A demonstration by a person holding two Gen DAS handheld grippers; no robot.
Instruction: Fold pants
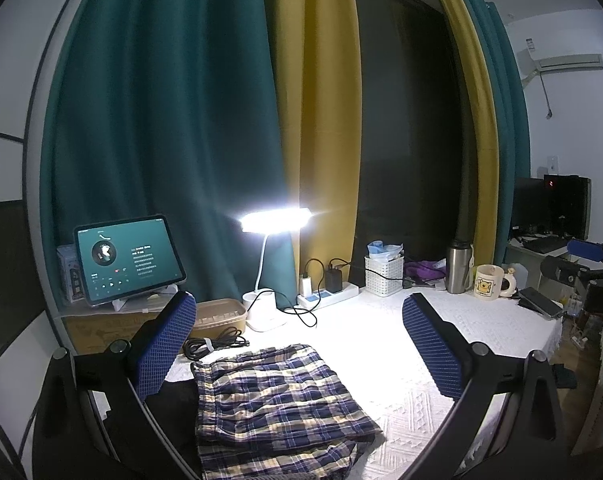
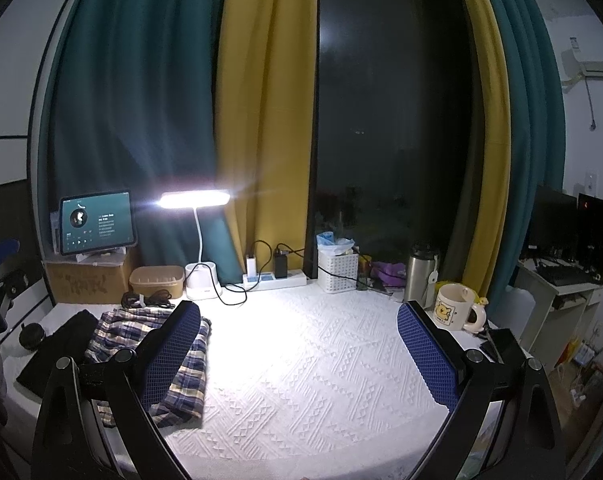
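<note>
Left gripper [image 1: 297, 344]: hanging above the table with both blue pads spread wide, gripping nothing.
Right gripper [image 2: 299, 356]: likewise gaping wide and carrying nothing; its left pad [image 2: 169, 354] is overlapping the plaid cloth in its own view, contact not clear.
Pants [image 1: 273, 404]: plaid, navy and cream, lying folded in a flat stack on the white tablecloth [image 1: 441, 364]; sitting at 6 o'clock in the left wrist view, at 8 o'clock in the right wrist view [image 2: 121, 336].
Dark garment [image 2: 57, 354]: lying just beside the pants on their left.
Desk lamp [image 1: 275, 220]: glowing at 12 o'clock from the pants, at the back of the table.
Tablet [image 1: 127, 258]: leaning upright at 10 o'clock, screen showing a music player.
Cable coil [image 1: 213, 346]: resting near the far edge of the pants.
Mug [image 2: 457, 308]: standing at 3 o'clock in the right wrist view, well apart from the pants.
Steel flask [image 1: 458, 266]: standing just beside the mug.
</note>
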